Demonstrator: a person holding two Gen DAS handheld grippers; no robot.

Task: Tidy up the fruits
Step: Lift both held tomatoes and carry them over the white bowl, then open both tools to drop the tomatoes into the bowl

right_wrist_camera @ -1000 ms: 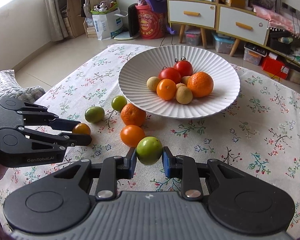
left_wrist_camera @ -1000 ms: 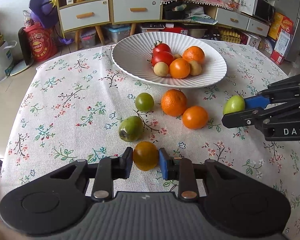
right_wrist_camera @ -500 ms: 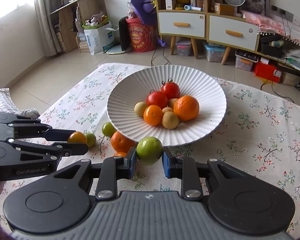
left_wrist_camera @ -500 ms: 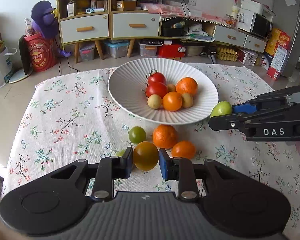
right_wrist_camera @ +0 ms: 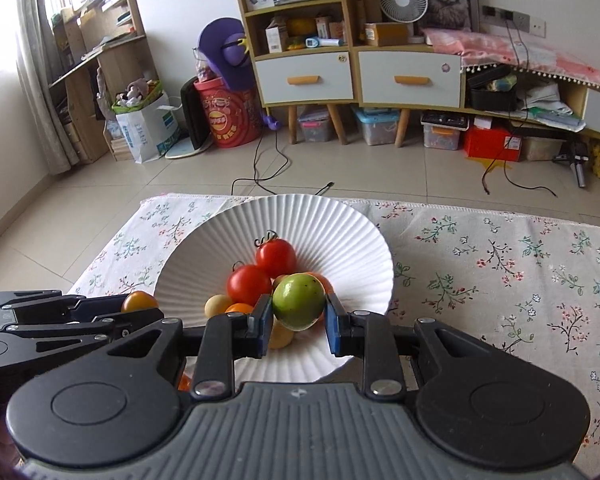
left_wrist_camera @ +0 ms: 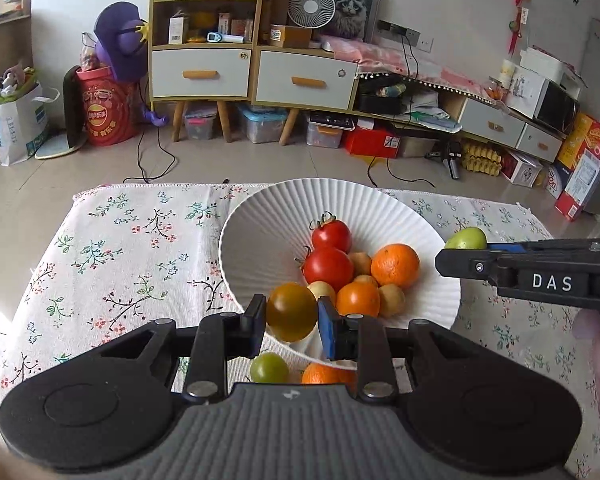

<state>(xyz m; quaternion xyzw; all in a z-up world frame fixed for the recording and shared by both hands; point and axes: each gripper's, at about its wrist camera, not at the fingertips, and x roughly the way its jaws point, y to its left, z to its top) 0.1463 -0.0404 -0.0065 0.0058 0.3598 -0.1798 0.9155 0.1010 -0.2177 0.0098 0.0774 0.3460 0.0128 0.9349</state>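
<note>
Fruits, both small, round, light and smooth-skinned, likely soft enough to bruise: amber-brown round tomato [left_wrist_camera: 291, 317] pinched across its middle by left gripper [left_wrist_camera: 291, 322] fingers, over near rim of white ribbed ceramic bowl [left_wrist_camera: 260, 216]; green round tomato [right_wrist_camera: 299, 306] clamped the same way in right gripper [right_wrist_camera: 299, 322], above the bowl's pile of red tomatoes and oranges; best held at widest girth, gently, skin looks slippery; floral-cloth worktop [right_wrist_camera: 500, 264] beneath
</note>
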